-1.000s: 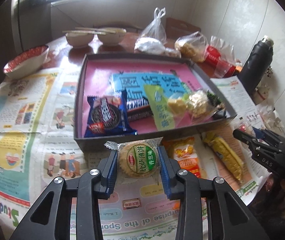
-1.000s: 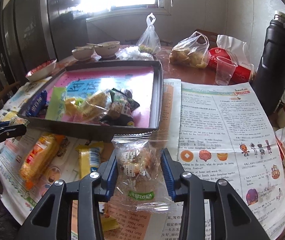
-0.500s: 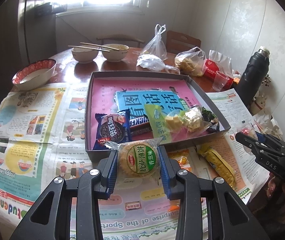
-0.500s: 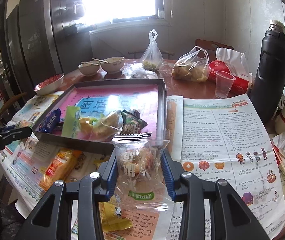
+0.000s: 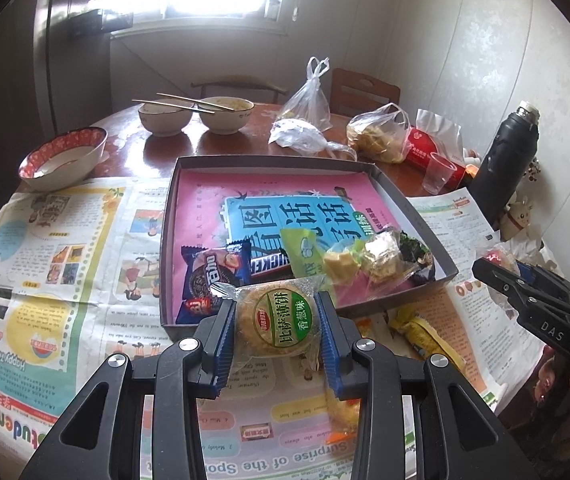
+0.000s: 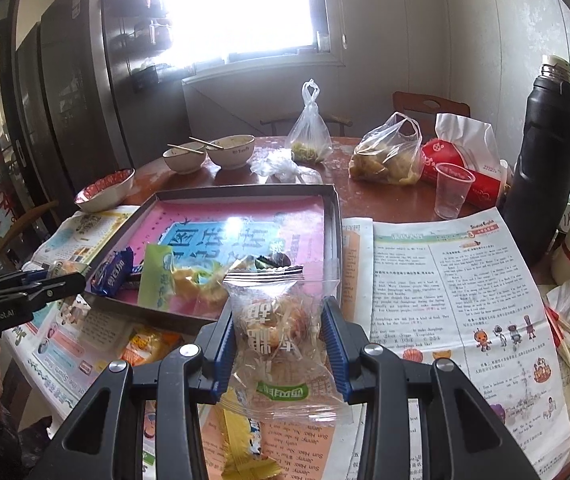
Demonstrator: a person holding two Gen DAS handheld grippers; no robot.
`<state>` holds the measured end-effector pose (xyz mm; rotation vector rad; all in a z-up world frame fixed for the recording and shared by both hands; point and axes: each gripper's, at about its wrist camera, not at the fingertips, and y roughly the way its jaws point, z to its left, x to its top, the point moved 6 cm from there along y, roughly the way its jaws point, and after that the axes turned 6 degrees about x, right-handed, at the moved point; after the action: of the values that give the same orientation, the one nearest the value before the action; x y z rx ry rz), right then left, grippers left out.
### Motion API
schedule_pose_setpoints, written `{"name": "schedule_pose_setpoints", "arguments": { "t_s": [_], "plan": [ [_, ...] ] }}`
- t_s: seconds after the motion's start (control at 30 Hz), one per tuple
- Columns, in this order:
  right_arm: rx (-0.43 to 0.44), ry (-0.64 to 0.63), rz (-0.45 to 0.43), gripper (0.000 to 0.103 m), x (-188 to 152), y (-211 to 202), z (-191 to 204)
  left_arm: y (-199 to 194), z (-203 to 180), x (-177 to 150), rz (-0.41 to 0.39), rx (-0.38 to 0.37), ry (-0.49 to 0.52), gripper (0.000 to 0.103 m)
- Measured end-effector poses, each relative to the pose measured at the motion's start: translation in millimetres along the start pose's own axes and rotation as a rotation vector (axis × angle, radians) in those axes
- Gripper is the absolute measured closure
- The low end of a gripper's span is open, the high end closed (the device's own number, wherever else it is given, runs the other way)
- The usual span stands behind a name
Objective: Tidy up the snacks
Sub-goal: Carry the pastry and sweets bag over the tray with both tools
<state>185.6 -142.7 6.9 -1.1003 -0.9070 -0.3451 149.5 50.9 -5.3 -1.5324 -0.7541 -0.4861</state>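
Note:
My left gripper (image 5: 277,320) is shut on a round biscuit pack with a green label (image 5: 279,322), held above the newspaper just in front of the grey box (image 5: 417,216). My right gripper (image 6: 277,328) is shut on a clear snack bag (image 6: 279,332), held above the table near the box's (image 6: 335,216) front right corner. The box has a pink and blue lining and holds a blue cookie pack (image 5: 213,276), a Snickers bar (image 5: 269,266), a green pack (image 5: 305,256) and clear-wrapped snacks (image 5: 377,258). A yellow pack (image 5: 421,330) and an orange pack (image 6: 147,344) lie on the newspaper.
Newspapers (image 5: 45,240) cover the table's near half. Behind the box stand two bowls with chopsticks (image 5: 193,114), a red-rimmed bowl (image 5: 63,156), plastic bags (image 5: 377,136), a plastic cup (image 6: 451,190) and a tall black flask (image 6: 547,152). A yellow bar (image 6: 241,444) lies under the right gripper.
Both grippers have risen and drawn back from the table with their packs still held. The box and the far table show more fully now.

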Motion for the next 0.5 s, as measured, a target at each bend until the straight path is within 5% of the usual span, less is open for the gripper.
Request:
{"name": "schedule_pose_setpoints", "arguments": {
  "t_s": [0.5],
  "plan": [
    [0.037, 0.009, -0.04, 0.062, 20, 6, 6, 17, -10, 11, 0.011, -0.013, 0.004, 0.065]
  ]
}}
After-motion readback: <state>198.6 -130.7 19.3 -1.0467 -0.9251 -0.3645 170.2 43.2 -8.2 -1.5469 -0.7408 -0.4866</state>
